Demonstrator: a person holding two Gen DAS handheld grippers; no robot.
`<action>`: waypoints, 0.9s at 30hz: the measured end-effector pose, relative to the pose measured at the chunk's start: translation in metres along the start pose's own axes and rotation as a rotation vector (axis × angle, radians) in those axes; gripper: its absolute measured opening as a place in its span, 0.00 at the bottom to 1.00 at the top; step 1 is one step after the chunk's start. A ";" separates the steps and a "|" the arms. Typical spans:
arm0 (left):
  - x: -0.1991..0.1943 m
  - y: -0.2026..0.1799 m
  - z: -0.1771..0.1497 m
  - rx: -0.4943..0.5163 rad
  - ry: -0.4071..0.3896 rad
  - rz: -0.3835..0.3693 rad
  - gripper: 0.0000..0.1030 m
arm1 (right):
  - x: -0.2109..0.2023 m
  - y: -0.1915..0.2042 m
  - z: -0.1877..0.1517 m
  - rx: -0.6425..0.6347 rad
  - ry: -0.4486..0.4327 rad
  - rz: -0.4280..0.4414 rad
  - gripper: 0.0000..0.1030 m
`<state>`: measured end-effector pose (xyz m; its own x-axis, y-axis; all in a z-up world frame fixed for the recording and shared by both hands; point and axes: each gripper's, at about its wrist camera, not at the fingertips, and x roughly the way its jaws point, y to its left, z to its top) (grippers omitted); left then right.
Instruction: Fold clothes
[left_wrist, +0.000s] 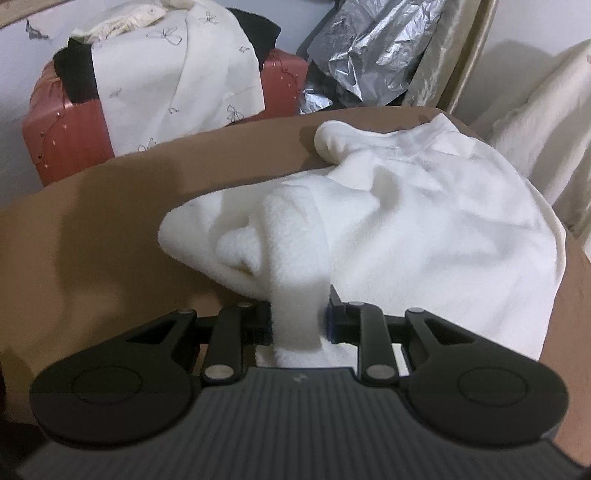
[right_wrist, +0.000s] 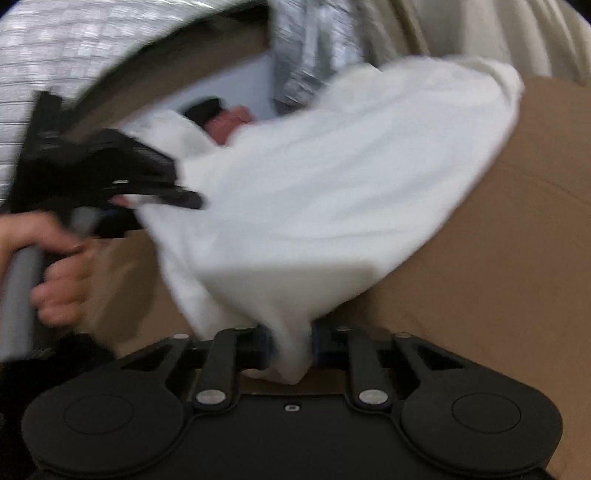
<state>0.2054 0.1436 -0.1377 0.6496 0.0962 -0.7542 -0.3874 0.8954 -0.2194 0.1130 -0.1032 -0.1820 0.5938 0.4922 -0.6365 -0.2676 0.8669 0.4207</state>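
Left wrist view is showing the left gripper (left_wrist: 295, 325) clenching a thick fold of the white fleece garment (left_wrist: 406, 236), which is lying bunched on the brown surface (left_wrist: 92, 258) and spreading away toward 1 o'clock. A red suitcase (left_wrist: 55, 140) is sitting at 10 o'clock under a white butterfly-print cloth (left_wrist: 177, 85), and crinkled silver foil (left_wrist: 369, 51) is showing at 12 o'clock. Over on the right wrist view, blurred, the right gripper (right_wrist: 291, 350) is pinching another bunch of the garment, cloth fanning up toward 12 o'clock. At 9 o'clock, a hand (right_wrist: 55, 273) is gripping the other gripper's grey handle.
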 end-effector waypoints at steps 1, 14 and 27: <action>-0.003 -0.001 0.001 0.003 -0.002 -0.005 0.23 | -0.005 0.002 -0.004 -0.004 0.001 -0.004 0.20; -0.028 -0.001 -0.004 0.003 -0.027 0.095 0.52 | -0.092 -0.007 -0.034 -0.161 -0.016 -0.048 0.31; -0.146 -0.022 -0.058 0.100 -0.067 -0.128 0.84 | -0.190 0.003 -0.027 -0.181 -0.078 -0.227 0.47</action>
<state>0.0807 0.0847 -0.0591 0.7326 0.0044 -0.6807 -0.2339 0.9407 -0.2456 -0.0216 -0.1923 -0.0776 0.7088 0.2830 -0.6461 -0.2481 0.9575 0.1471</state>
